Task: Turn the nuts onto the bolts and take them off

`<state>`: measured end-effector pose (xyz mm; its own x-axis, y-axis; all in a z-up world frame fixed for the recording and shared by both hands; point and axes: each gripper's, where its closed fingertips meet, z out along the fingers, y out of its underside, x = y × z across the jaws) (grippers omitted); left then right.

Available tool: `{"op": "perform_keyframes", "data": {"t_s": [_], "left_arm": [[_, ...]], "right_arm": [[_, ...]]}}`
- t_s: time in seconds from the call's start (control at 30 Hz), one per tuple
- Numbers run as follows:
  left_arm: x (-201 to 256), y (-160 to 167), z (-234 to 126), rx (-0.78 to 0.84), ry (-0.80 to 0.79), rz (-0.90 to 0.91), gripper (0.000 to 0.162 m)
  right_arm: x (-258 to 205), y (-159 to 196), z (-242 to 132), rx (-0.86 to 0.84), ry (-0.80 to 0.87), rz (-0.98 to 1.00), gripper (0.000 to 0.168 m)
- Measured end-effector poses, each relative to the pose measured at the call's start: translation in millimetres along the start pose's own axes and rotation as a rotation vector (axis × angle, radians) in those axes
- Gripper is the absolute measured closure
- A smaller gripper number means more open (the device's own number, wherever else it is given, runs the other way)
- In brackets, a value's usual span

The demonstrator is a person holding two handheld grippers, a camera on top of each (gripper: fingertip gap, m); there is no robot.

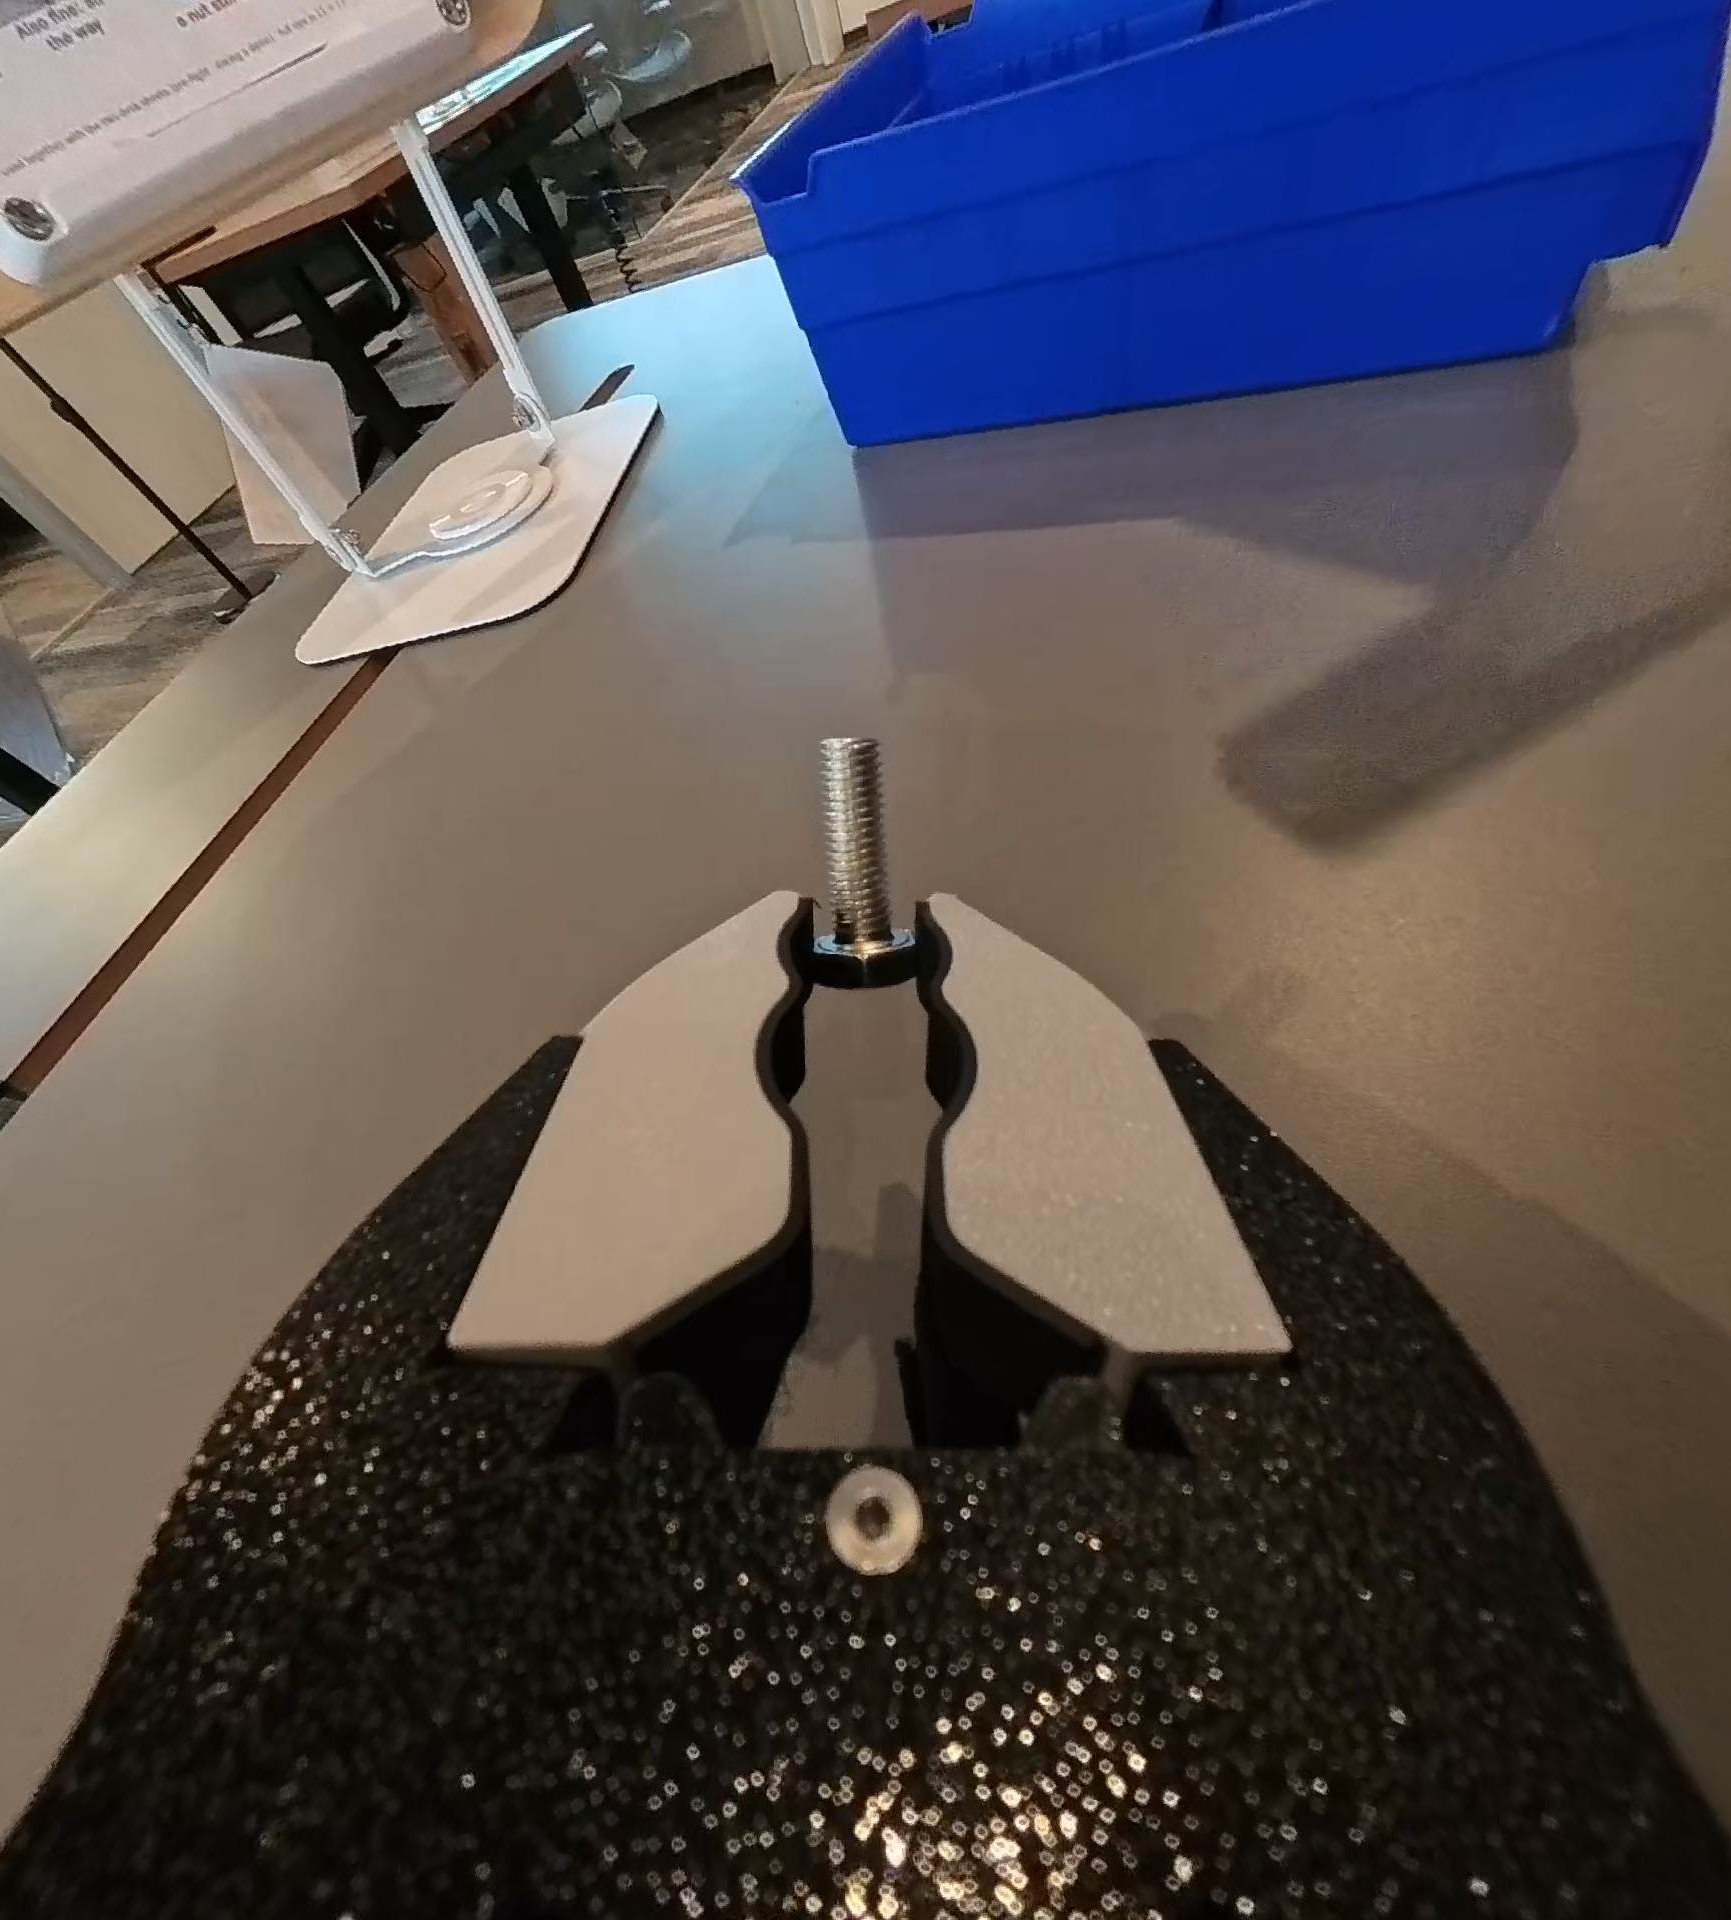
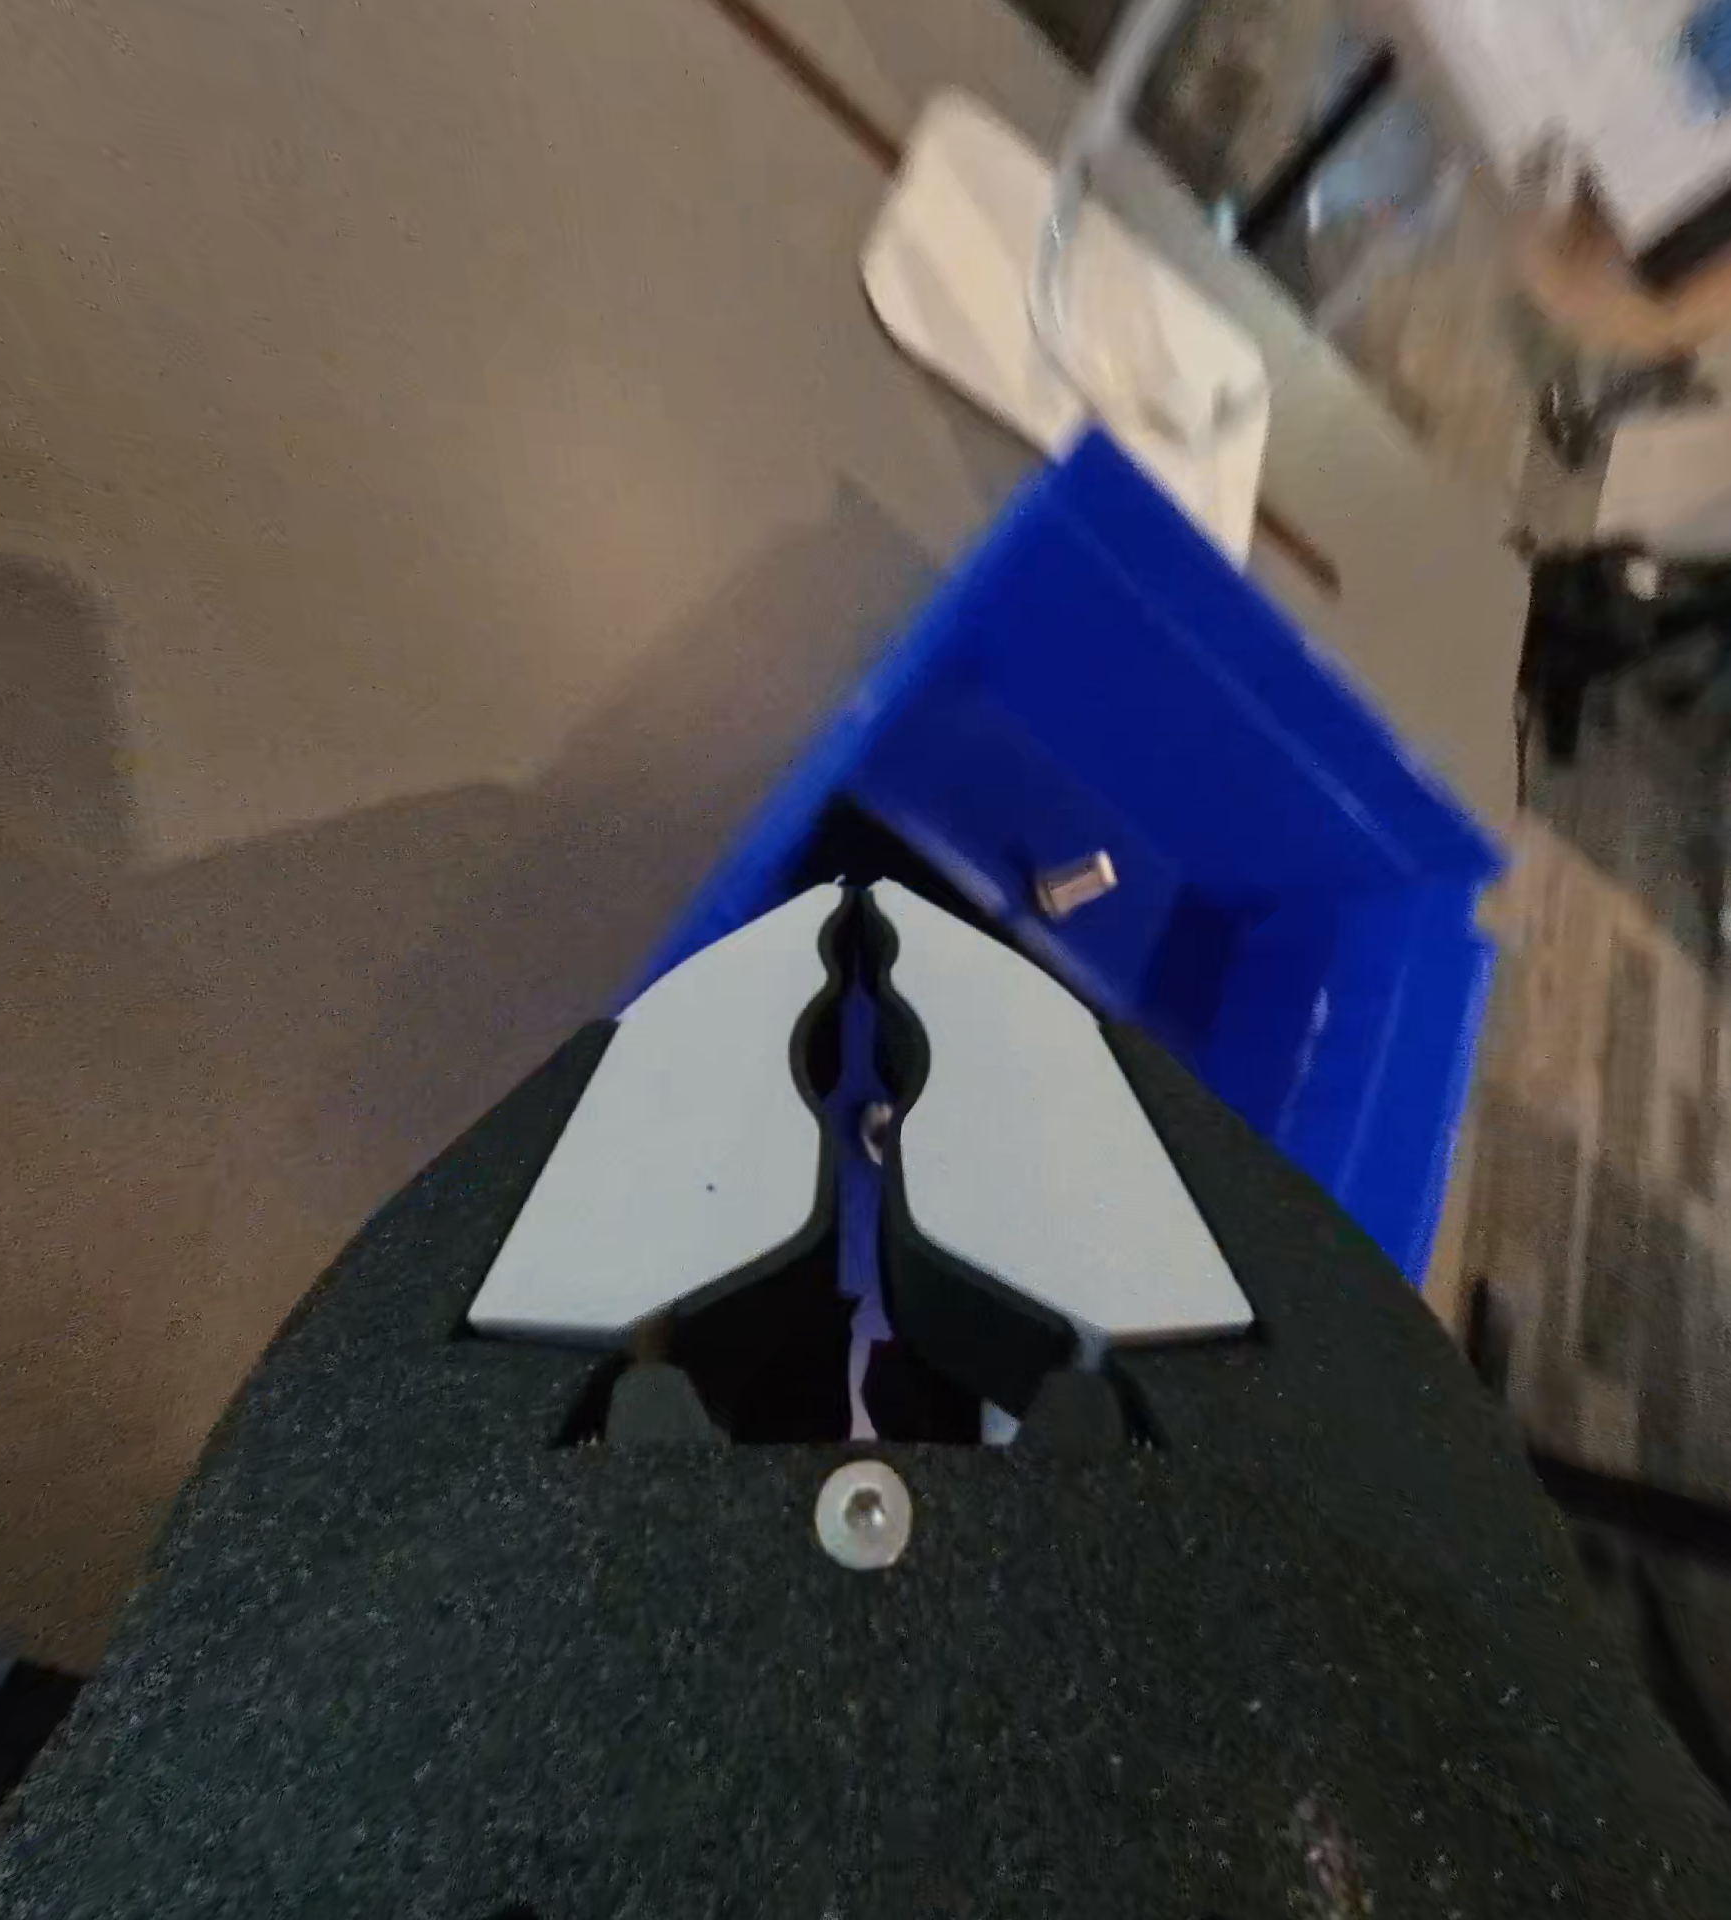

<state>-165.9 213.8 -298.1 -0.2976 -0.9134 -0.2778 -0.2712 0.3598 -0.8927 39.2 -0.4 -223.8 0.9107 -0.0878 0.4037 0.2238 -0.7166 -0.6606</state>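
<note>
My left gripper [image 1: 859,920] is shut on the head of a silver bolt [image 1: 845,821]. The threaded shaft stands upright above the fingertips, over the grey table [image 1: 1048,675]. No nut shows on the shaft. In the blurred right wrist view, my right gripper [image 2: 856,885] is shut, with its tips over the near edge of a blue bin [image 2: 1256,727]. I see nothing between its tips. A small silver metal piece [image 2: 1074,883] lies inside the bin. Another small shiny piece [image 2: 876,1127] shows through the gap between the fingers; I cannot tell what it is.
The blue bin [image 1: 1204,208] stands at the back right of the table in the left wrist view. A white flat-based stand with a clear sign holder [image 1: 487,540] sits at the table's left edge; it also shows in the right wrist view [image 2: 996,260]. Tip to tip, the grippers are about 30 cm apart.
</note>
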Motion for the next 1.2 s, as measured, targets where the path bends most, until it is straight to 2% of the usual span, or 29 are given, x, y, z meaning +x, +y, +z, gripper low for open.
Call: {"op": "perform_keyframes", "data": {"t_s": [0.1, 0.23, 0.3, 0.33, 0.4, 0.5, 0.77, 0.87, 1.0, 1.1, 1.2], "left_arm": [[3, -1, 1, 0.003, 0.013, 0.006, 0.144], [13, -4, 1, 0.023, 0.070, 0.030, 0.144], [23, -6, 1, 0.043, 0.130, 0.052, 0.144], [28, -7, 1, 0.053, 0.158, 0.063, 0.144], [32, -8, 1, 0.056, 0.179, 0.085, 0.144], [37, -9, 1, 0.066, 0.200, 0.111, 0.144], [45, -10, 0, 0.092, 0.246, 0.133, 0.144], [47, -11, 0, 0.101, 0.250, 0.143, 0.144], [47, -19, -2, 0.178, 0.234, 0.148, 0.142], [40, -22, -2, 0.190, 0.182, 0.124, 0.122], [35, -22, -2, 0.195, 0.172, 0.088, 0.116]], "right_arm": [[-44, -56, 1, 0.191, -0.122, -0.088, 0.168], [-131, -109, 20, 0.371, -0.461, -0.166, 0.168], [-172, -126, 33, 0.437, -0.609, -0.196, 0.164], [-190, -132, 39, 0.461, -0.672, -0.202, 0.152], [-218, -136, 52, 0.451, -0.762, -0.226, 0.140], [-238, -137, 68, 0.429, -0.805, -0.249, 0.138], [-243, -138, 75, 0.430, -0.829, -0.223, 0.147], [-246, -136, 75, 0.428, -0.847, -0.229, 0.158], [-242, -136, 70, 0.427, -0.840, -0.229, 0.158], [-219, -133, 59, 0.397, -0.742, -0.268, 0.158], [-151, -128, 45, 0.338, -0.490, -0.282, 0.158]]}}
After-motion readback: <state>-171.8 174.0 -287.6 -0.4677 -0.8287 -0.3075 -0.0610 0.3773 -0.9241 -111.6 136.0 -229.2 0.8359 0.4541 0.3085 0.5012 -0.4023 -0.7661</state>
